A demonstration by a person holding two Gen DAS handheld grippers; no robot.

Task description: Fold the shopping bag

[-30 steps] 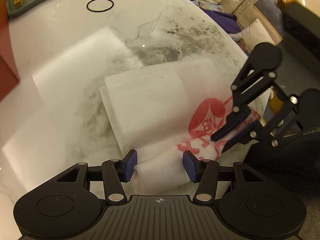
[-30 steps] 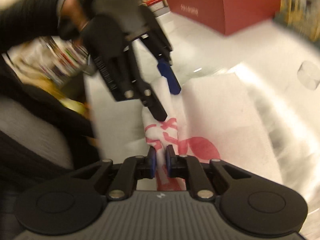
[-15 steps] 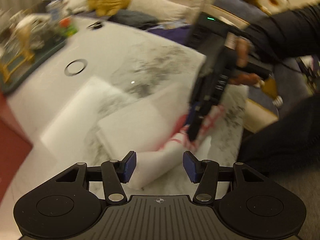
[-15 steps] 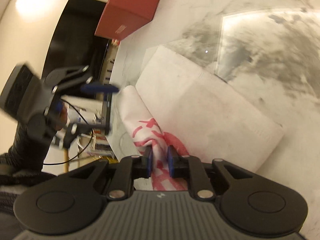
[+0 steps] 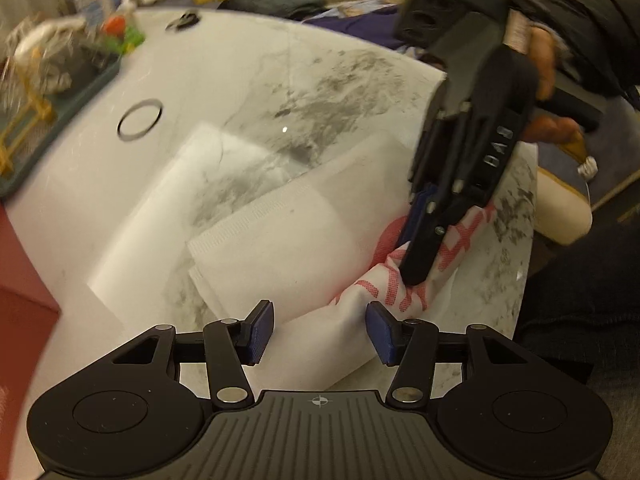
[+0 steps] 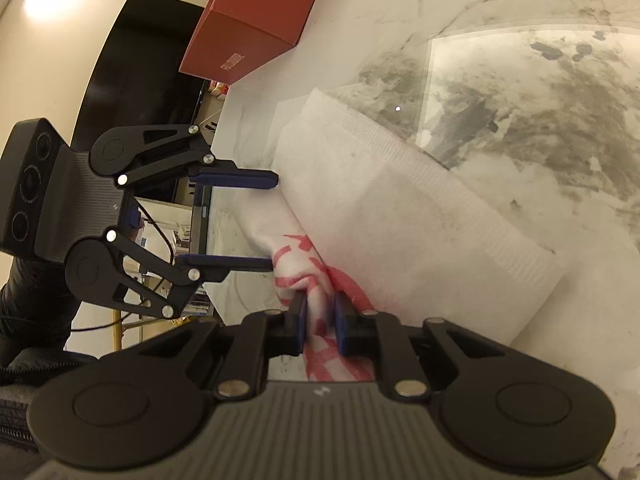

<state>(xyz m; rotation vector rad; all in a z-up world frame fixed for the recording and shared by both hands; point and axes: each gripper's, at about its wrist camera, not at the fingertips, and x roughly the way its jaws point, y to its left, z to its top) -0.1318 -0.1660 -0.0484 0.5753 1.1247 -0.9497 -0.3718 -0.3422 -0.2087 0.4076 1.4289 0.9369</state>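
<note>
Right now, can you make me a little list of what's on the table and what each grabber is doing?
surface: white marble table
main thing: white shopping bag with red print, partly folded, lying flat
right gripper: shut on a bunched, red-printed part of the bag
left gripper: open, its blue pads either side of the bag's rolled edge, not pinching it
also there: red box; black ring; tray of blurry items

We note the shopping bag (image 5: 280, 248) on the tabletop (image 5: 248, 80) at frame centre; ring (image 5: 140, 120) upper left; box (image 6: 248, 28) top centre in right view.
</note>
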